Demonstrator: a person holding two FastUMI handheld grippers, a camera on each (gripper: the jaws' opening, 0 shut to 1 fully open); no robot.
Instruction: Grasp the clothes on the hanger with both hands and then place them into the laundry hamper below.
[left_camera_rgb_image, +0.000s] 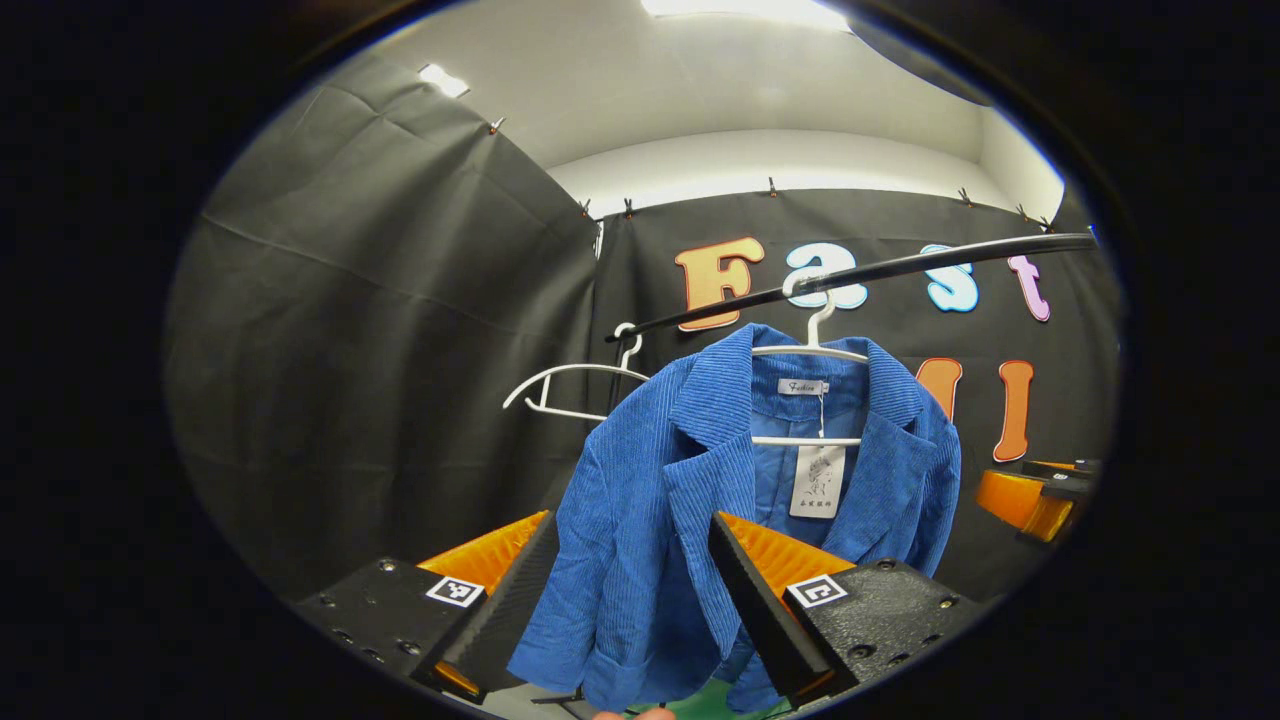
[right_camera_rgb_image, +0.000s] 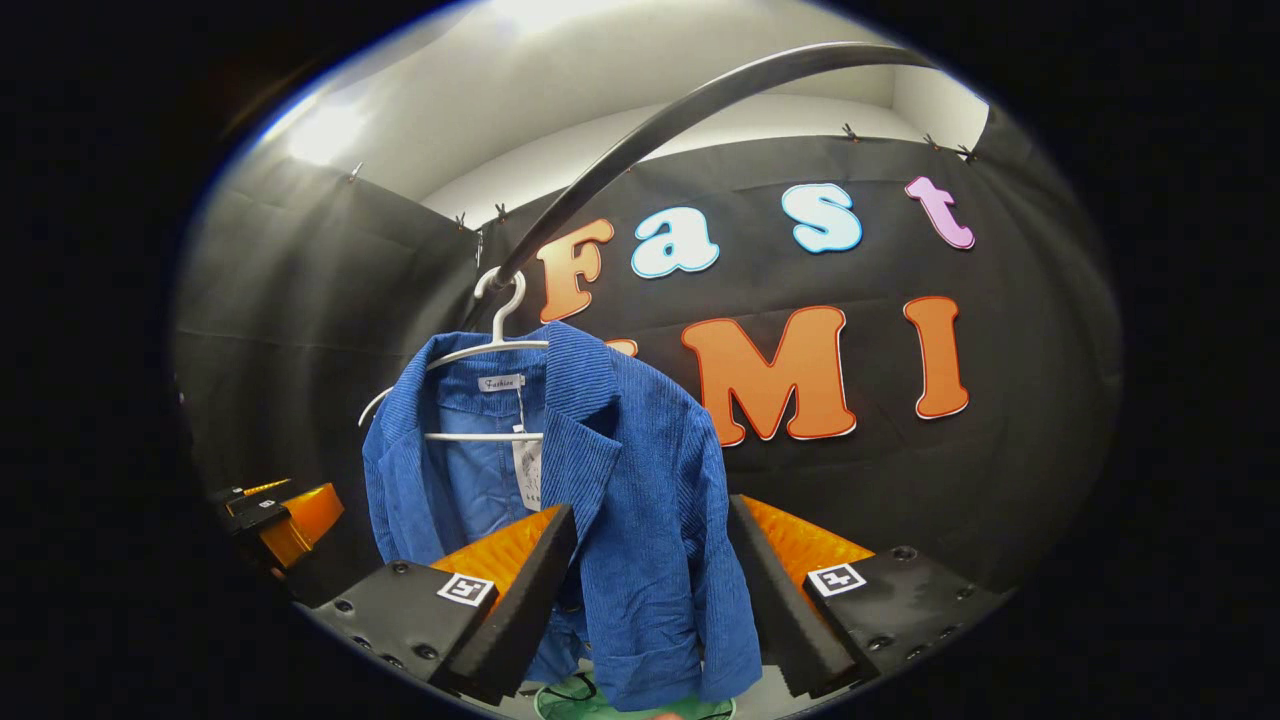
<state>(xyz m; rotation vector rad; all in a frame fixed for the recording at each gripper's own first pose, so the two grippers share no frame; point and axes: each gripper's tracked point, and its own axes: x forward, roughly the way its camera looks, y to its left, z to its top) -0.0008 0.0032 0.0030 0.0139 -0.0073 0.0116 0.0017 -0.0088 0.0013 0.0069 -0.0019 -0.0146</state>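
Approach step, before any grasp: the blue corduroy jacket (left_camera_rgb_image: 700, 480) hangs on a white plastic hanger (left_camera_rgb_image: 815, 350) from the black rail (left_camera_rgb_image: 900, 268), above a green hamper rim (right_camera_rgb_image: 600, 705) glimpsed below. The left gripper (left_camera_rgb_image: 630, 590) and right gripper (right_camera_rgb_image: 650, 600) are each levelled at a sleeve, jaws spread wide with cloth between but seemingly unpinched. Next, judged: advance and close on both sleeves.
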